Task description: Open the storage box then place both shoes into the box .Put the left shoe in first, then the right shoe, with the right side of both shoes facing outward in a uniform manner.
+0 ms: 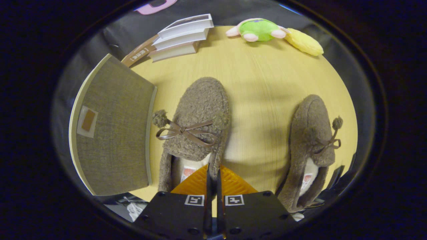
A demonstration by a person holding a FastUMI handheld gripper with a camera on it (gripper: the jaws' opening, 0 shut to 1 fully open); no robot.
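Status: the task is at or near its start. None of the three steps shows as done.

Box: it stands on the desk beside the nearer shoe, on that shoe's left. Its grey fabric lid faces up and appears closed. Opening it remains the first step.

Shoes: both fuzzy brown shoes lie on the desk, outside the box, toes pointing away from the gripper. One shoe lies just ahead of the fingers, its heel opening at the fingertips. The other shoe lies well apart to the right, tilted slightly. Which is the left shoe cannot be told with certainty; judging by the pompoms on opposite outer sides, the shoe by the box is probably the left one.

Gripper: the fingers stand nearly together, with only a narrow slit between them. They hold nothing. The tips sit over the heel rim of the nearer shoe; contact cannot be confirmed.

Remaining: open the box, place the left shoe, then the right shoe, right sides outward.

Other items: stacked books and two plush toys lie at the far desk edge, away from the work.
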